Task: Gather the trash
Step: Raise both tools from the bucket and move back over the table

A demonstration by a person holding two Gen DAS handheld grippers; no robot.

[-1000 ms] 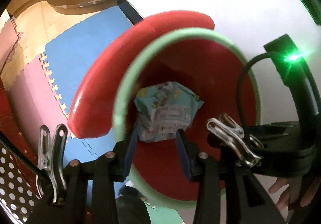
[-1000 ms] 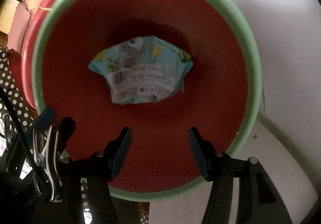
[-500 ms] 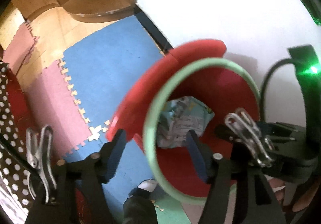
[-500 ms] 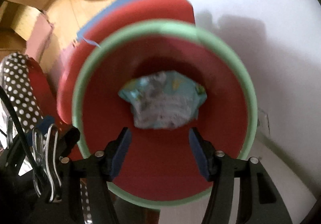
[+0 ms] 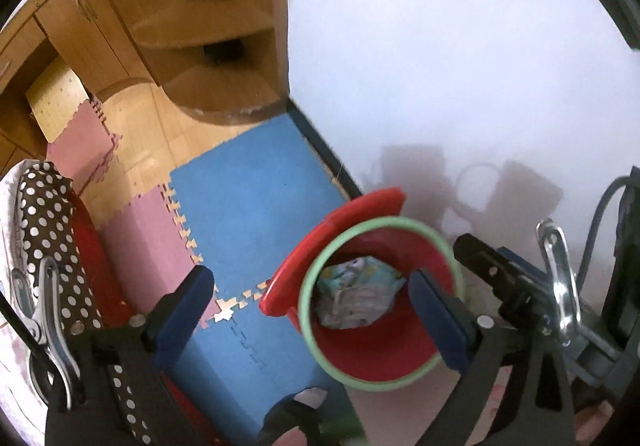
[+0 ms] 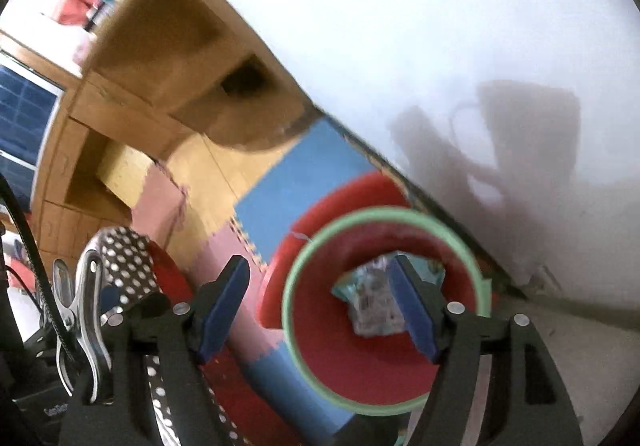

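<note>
Left wrist: crumpled wrapper (image 5: 354,296) lies in red bin (image 5: 384,358); both hand-held grippers opening, empty.

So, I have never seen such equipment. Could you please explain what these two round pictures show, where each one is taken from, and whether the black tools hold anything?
No robot is here: a person carries a hand-held gripper in each hand, each with two black fingers tipped with blue pads. A wide-angle camera sits on each tool and looks forward along its fingers, so the pictures look round and bent. One picture comes from the left gripper, the other from the right gripper. Both look down at a red plastic bin with a pale green rim, standing on blue and pink foam floor mats beside a white wall. At the bottom of the bin lies a crumpled light-blue printed wrapper. Nothing is held: both pairs of fingers are opening, with nothing between them.
</note>
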